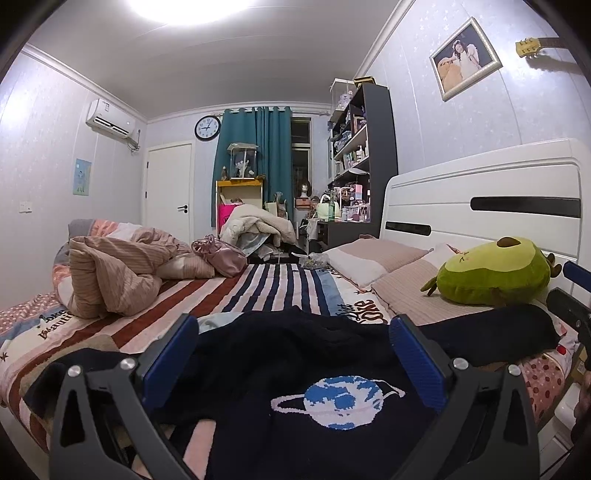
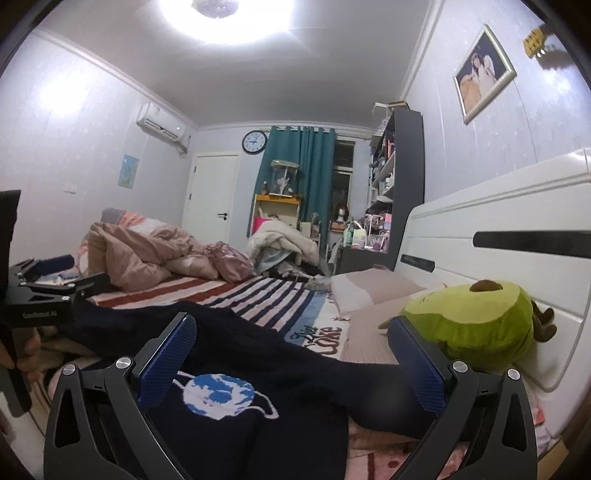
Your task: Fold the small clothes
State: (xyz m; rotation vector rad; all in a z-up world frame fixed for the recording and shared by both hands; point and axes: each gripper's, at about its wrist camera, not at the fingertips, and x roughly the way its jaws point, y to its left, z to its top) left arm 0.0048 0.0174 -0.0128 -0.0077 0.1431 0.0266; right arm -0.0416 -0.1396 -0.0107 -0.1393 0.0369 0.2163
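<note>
Two open hand-held grippers, left hand-held gripper (image 1: 291,347) and right hand-held gripper (image 2: 291,347), over one dark sweater (image 1: 295,369).

We see a round white ceiling lamp (image 2: 225,18) blown out to glare; beneath it the room is evenly lit, sharp, edges fisheye-bent.
</note>
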